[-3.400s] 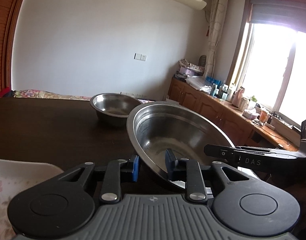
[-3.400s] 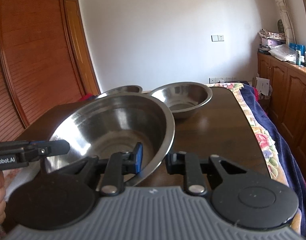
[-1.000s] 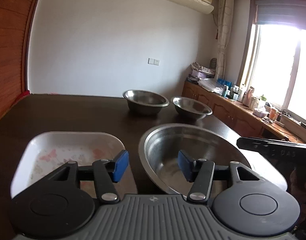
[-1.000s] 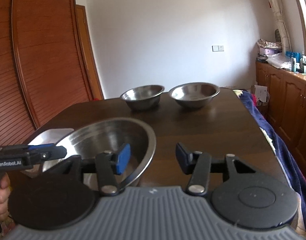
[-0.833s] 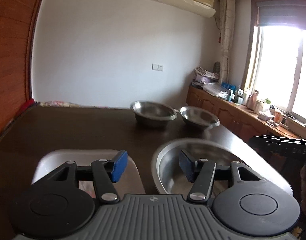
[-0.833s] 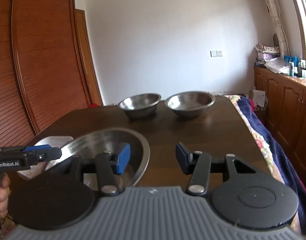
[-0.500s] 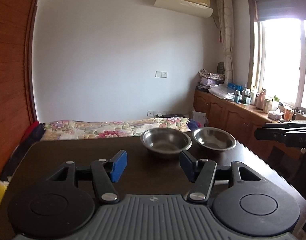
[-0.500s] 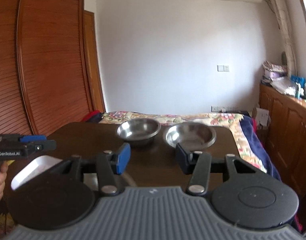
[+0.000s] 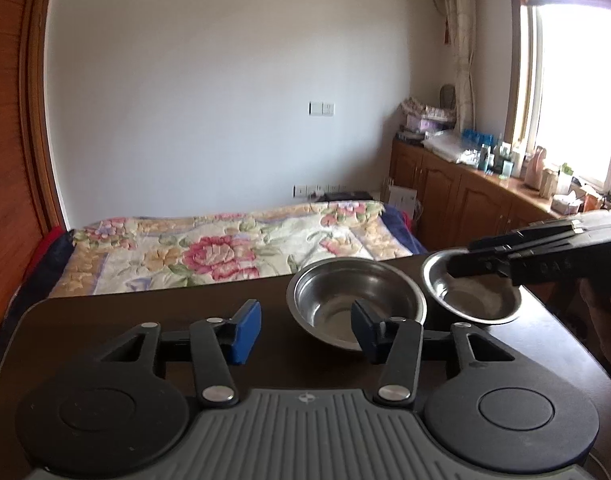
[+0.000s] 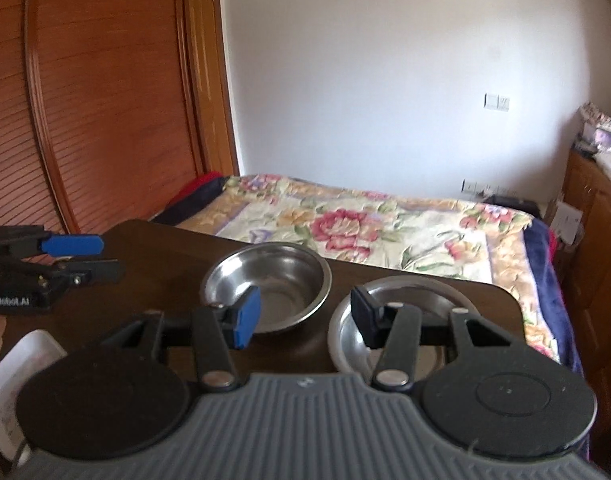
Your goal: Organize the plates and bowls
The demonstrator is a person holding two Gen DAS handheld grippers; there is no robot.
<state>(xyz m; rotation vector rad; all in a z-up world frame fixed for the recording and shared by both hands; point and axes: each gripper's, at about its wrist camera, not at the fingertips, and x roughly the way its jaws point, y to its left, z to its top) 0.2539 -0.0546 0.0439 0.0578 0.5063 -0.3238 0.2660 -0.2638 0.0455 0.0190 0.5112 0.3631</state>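
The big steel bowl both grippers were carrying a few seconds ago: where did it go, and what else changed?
Both let it go near the white tray; it is out of view. The left gripper, jaws just closing, and right gripper moved toward the two small bowls, which stayed put.

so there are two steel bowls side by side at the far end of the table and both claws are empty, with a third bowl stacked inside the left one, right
Not quite. Nothing is stacked inside the left bowl; the right wrist view shows its inside bare. The rest holds: it and the right bowl sit side by side at the far end of the table, and the left claw and right claw are both empty.
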